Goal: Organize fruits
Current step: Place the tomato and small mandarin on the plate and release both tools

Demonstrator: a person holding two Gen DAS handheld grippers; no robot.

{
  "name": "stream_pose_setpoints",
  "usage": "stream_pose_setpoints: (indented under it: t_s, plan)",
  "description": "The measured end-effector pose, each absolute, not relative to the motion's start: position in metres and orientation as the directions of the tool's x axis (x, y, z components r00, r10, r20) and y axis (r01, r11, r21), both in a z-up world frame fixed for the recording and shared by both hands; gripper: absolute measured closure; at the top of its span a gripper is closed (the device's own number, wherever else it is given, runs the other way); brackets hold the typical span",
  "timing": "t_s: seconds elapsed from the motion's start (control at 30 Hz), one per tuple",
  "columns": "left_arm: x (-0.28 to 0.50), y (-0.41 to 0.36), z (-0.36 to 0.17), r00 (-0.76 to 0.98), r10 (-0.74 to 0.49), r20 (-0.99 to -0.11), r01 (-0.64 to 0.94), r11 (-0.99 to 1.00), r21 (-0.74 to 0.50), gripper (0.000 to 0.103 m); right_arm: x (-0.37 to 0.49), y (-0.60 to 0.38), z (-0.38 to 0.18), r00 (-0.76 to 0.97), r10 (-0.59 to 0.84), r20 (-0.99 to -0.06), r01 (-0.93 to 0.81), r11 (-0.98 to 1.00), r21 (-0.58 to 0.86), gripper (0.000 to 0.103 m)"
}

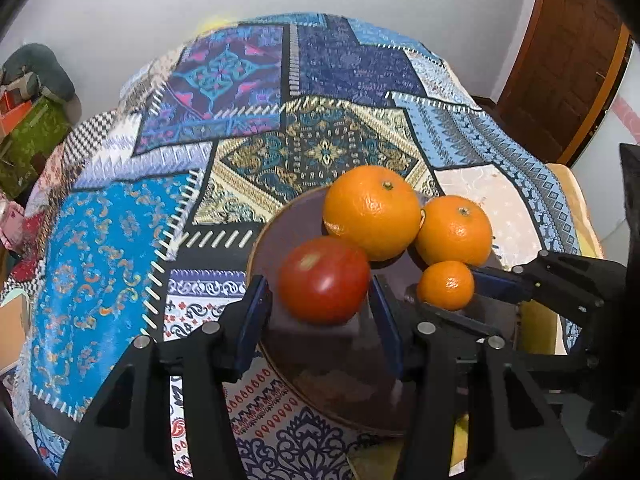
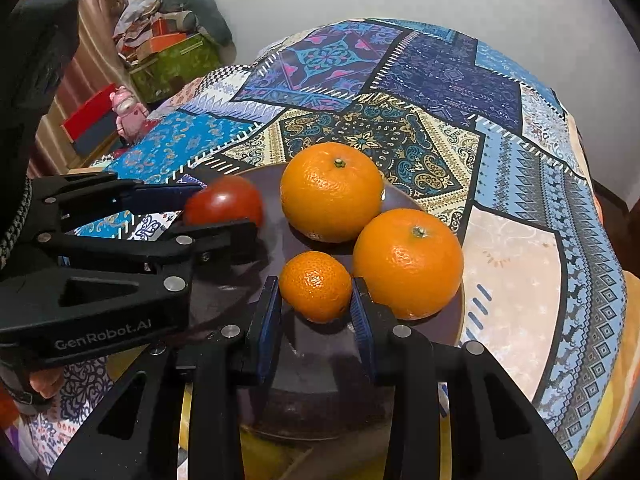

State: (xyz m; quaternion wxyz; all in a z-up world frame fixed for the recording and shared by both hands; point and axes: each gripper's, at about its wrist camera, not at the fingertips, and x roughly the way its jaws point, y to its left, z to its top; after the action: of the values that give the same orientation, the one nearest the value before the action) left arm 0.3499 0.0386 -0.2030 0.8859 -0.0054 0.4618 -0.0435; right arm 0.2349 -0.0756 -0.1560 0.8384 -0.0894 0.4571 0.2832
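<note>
Both tongs clamp fruit over the dark plate (image 2: pixel 432 328).
Left gripper (image 1: pixel 322 298) grips the tomato (image 1: pixel 324 280); right gripper (image 2: pixel 316 308) pinches the small mandarin (image 2: pixel 315 286); two oranges (image 2: pixel 332 192) lie beyond, the tomato's underside hidden.

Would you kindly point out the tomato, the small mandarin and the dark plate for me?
tomato (image 1: pixel 324 280), left wrist view, middle of its red skin.
small mandarin (image 2: pixel 315 286), right wrist view, centre of its peel.
dark plate (image 2: pixel 320 360), right wrist view, bare surface near the front.

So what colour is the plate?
Dark purplish brown plate with a tan rim, clearest in the right wrist view.
</note>
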Motion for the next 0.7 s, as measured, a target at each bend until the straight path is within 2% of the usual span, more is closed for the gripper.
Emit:
stream_pose_setpoints:
  t_s: [0.53, 0.7]
  plan:
    - [0.303, 0.044, -0.170, 0.607, -0.091, -0.789, 0.088, 0.995, -0.046, 0.051, 0.211, -0.105, -0.124, 0.483, 0.396, -0.781, -0.526, 0.844, 0.102, 0.068]
    - [0.280, 0.043, -0.165, 0.602, -0.105, -0.792, 0.104, 0.993, -0.053, 0.047, 0.192, -0.123, -0.113, 0.516, 0.377, -0.769, -0.507, 0.858, 0.080, 0.062]
